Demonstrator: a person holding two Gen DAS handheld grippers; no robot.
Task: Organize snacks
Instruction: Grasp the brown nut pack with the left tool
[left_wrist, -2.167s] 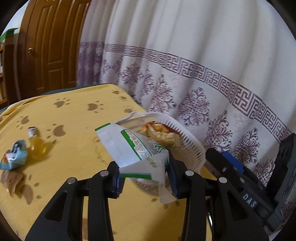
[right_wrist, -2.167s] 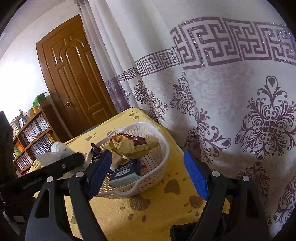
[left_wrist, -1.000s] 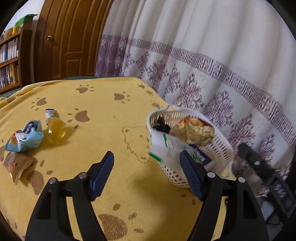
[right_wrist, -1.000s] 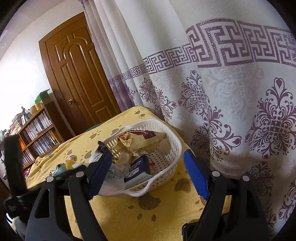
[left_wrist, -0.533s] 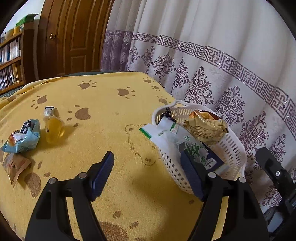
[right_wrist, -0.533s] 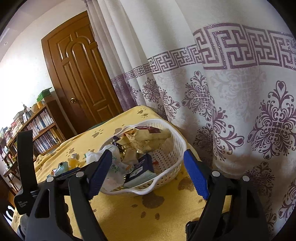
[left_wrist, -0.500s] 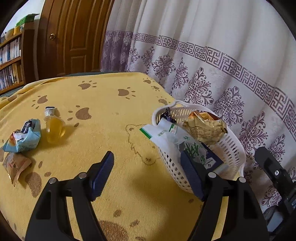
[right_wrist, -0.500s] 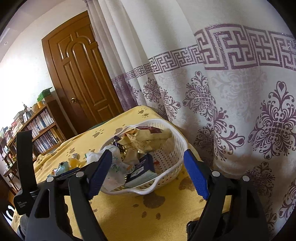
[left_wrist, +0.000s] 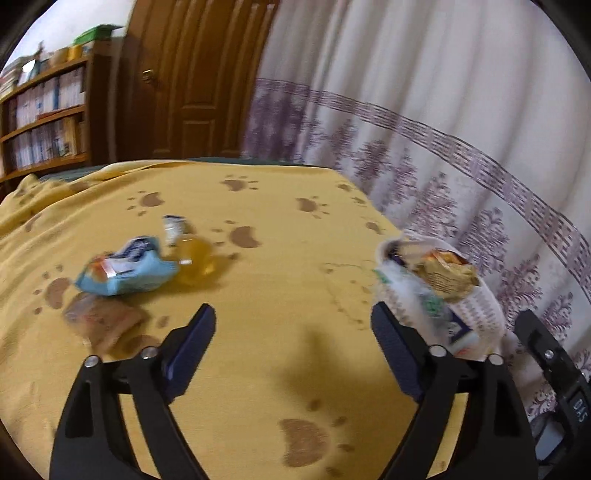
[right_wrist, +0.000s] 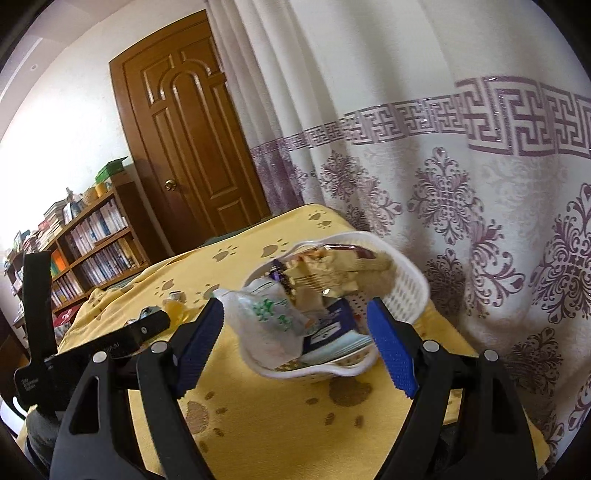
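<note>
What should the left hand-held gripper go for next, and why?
Probably swing the left hand-held gripper, empty with its jaws opening, toward the blue snack packet: it lies loose on the yellow cloth, outside the white basket.

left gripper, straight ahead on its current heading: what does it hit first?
Probably just the yellow paw-print cloth. The left gripper is empty, its jaws opening; the blue snack packet sits left of that line and the white basket right. Depth is uncertain.

A white perforated basket (right_wrist: 406, 291) is sitting at the table's three o'clock edge, heaped with packets. A blue packet (left_wrist: 127, 271), a yellow bottle (left_wrist: 192, 253) and a brown packet (left_wrist: 101, 321) are lying loose at nine o'clock.
</note>
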